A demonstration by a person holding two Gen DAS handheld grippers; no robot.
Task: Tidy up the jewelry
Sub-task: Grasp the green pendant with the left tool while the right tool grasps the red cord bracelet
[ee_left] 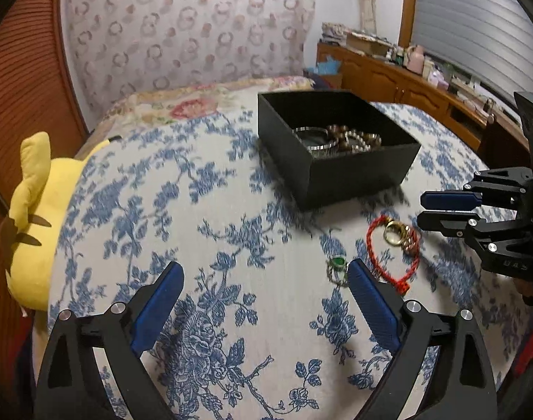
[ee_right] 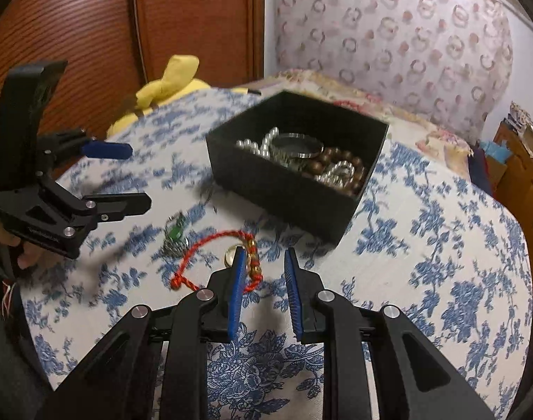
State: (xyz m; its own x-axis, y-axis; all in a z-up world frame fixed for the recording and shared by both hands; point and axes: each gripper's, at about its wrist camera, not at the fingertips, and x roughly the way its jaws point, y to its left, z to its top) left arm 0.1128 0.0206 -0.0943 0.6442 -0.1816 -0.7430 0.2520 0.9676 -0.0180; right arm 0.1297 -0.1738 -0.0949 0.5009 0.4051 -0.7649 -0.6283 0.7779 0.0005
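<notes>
On the floral bed (ee_left: 203,210), both grippers near loose jewelry beside the black box (ee_left: 336,171). Left gripper (ee_left: 263,280) gapes wide by the green ring (ee_left: 338,264); right gripper (ee_right: 264,262), narrow and empty, needs centering over the red bracelet (ee_right: 210,241).

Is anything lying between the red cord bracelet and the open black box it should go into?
Nothing visible. Only bare floral cloth separates the red cord bracelet from the black box, whose top is open; the gold ring lies beside the bracelet.

I see a bed (ee_left: 231,245) under a blue floral cover, a padded patterned headboard (ee_left: 189,24), ribbed wooden doors (ee_right: 74,17), a cluttered wooden dresser (ee_left: 406,80) and closed shutters (ee_left: 469,17).
</notes>
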